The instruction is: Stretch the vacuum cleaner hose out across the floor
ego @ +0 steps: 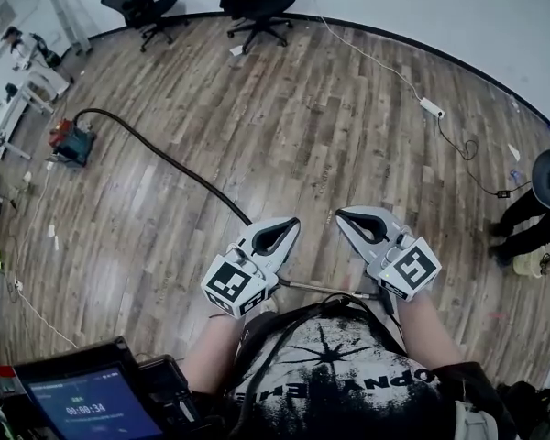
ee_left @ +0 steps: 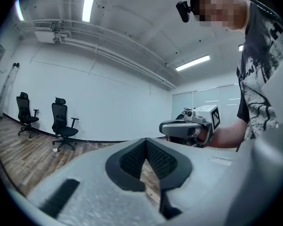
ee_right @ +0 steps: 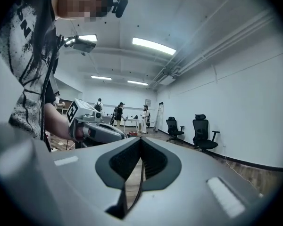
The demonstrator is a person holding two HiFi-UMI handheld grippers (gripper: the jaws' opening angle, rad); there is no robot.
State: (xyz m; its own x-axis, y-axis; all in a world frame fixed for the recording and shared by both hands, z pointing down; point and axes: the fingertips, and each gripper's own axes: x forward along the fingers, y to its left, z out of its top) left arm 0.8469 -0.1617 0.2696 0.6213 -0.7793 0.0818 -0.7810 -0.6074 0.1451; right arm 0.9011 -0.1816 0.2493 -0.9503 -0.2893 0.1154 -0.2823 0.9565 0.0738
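**Head view.** The vacuum cleaner (ego: 71, 142), a boxy red and teal body, stands on the plank wood floor (ego: 330, 136). Its black hose (ego: 174, 163), a slender tube, arcs out of the cleaner and lies on the floor in a long diagonal away from it. The hose's far end passes out of sight behind the left gripper (ego: 291, 221). The right gripper (ego: 341, 214) is held beside the left one, farther still from the cleaner. Only this view shows the cleaner and hose.

**Left gripper view.** The jaws, pale grey shells lined with ribbed black pads (ee_left: 160, 159), meet at the tip with nothing between them. Two black office chairs (ee_left: 63, 126) stand against a white wall.

**Right gripper view.** These jaws are likewise pressed together, with nothing visibly held. This view alone shows people (ee_right: 119, 113) standing near a ladder (ee_right: 158, 117), under strip lights (ee_right: 153, 46).
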